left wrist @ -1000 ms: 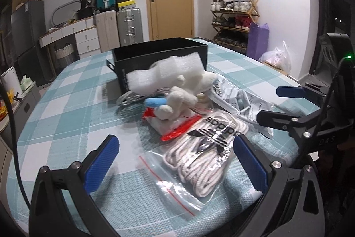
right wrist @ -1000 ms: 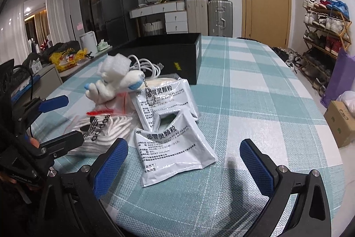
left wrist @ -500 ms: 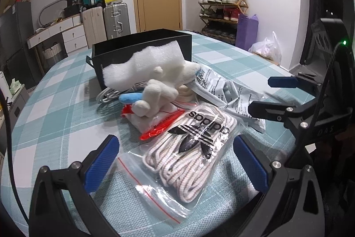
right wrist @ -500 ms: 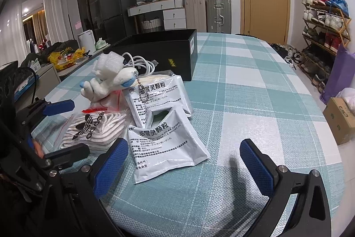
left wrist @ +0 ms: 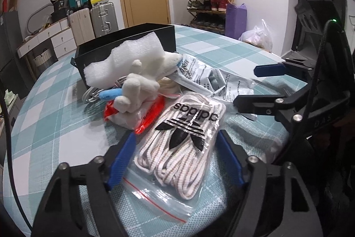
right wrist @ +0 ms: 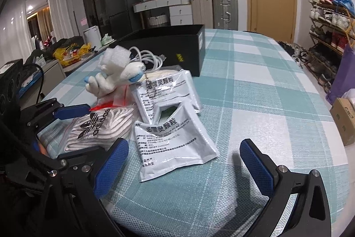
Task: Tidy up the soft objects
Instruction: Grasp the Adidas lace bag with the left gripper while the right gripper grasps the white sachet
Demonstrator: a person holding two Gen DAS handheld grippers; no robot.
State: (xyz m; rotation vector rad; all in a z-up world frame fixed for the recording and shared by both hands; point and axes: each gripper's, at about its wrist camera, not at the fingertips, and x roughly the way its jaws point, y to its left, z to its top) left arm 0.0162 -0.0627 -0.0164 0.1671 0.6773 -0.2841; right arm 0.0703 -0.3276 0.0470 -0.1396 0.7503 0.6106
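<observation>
Shoelace bag lies on the checked table between the blue pads of our left gripper, whose jaws are closing on it.

We cannot tell whether the pads already press the plastic; its clear zip end spills toward the camera, past them. Beyond the bag a white plush toy, a foam piece and silver sachets crowd against a black box, the cable under them mostly hidden. Our right gripper hovers spread wide and empty over bare cloth just beside the sachets, with open tablecloth stretching right to the rounded edge.
</observation>
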